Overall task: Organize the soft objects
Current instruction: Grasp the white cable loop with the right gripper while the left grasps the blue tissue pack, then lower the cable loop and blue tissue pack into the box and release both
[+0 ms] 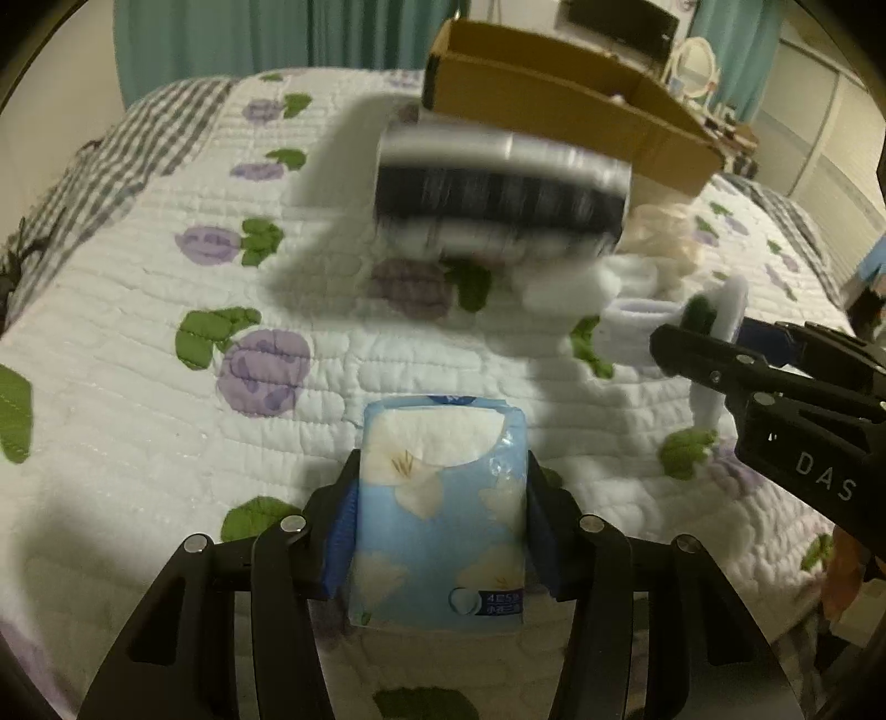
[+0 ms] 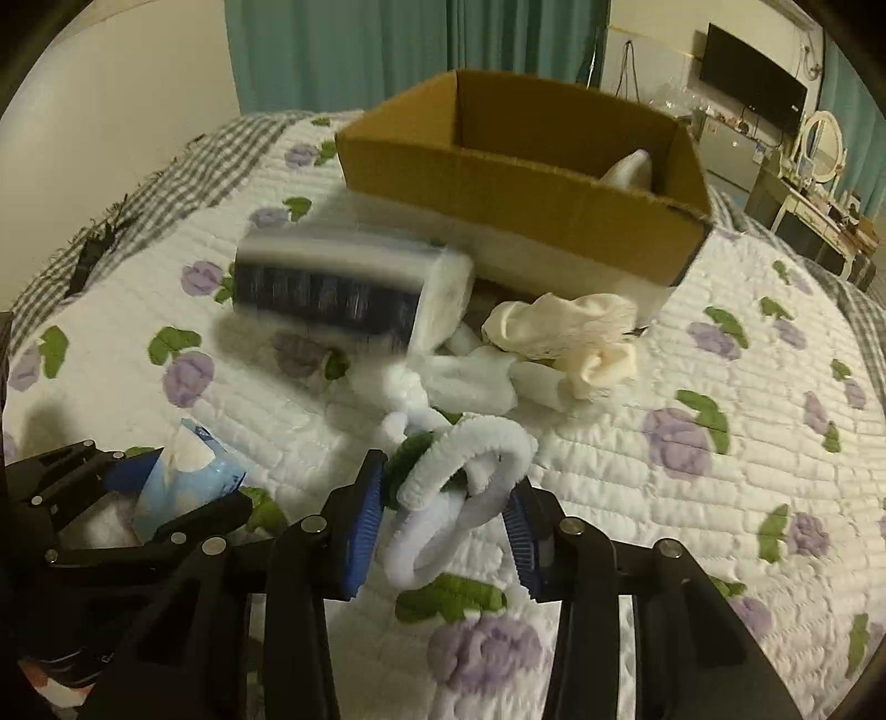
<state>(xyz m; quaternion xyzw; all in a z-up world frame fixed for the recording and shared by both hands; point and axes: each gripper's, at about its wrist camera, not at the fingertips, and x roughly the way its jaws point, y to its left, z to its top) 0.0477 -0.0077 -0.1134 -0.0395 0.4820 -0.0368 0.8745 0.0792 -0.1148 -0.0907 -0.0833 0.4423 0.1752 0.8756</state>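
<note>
My left gripper (image 1: 440, 498) is shut on a blue tissue pack with white flowers (image 1: 443, 509), held above the quilt; it also shows in the right wrist view (image 2: 183, 476). My right gripper (image 2: 446, 498) is shut on a white and green fuzzy pipe-cleaner loop (image 2: 465, 471), seen from the left wrist view (image 1: 720, 315). A dark and white wrapped pack (image 2: 343, 288) lies blurred in front of the cardboard box (image 2: 498, 183). White socks (image 2: 470, 382) and a cream cloth (image 2: 570, 332) lie beside the box.
The bed has a white quilt with purple flowers (image 2: 692, 498). The box holds a white item (image 2: 631, 166). Green curtains (image 2: 387, 50), a TV (image 2: 753, 83) and a dresser with a mirror (image 2: 819, 166) stand beyond the bed.
</note>
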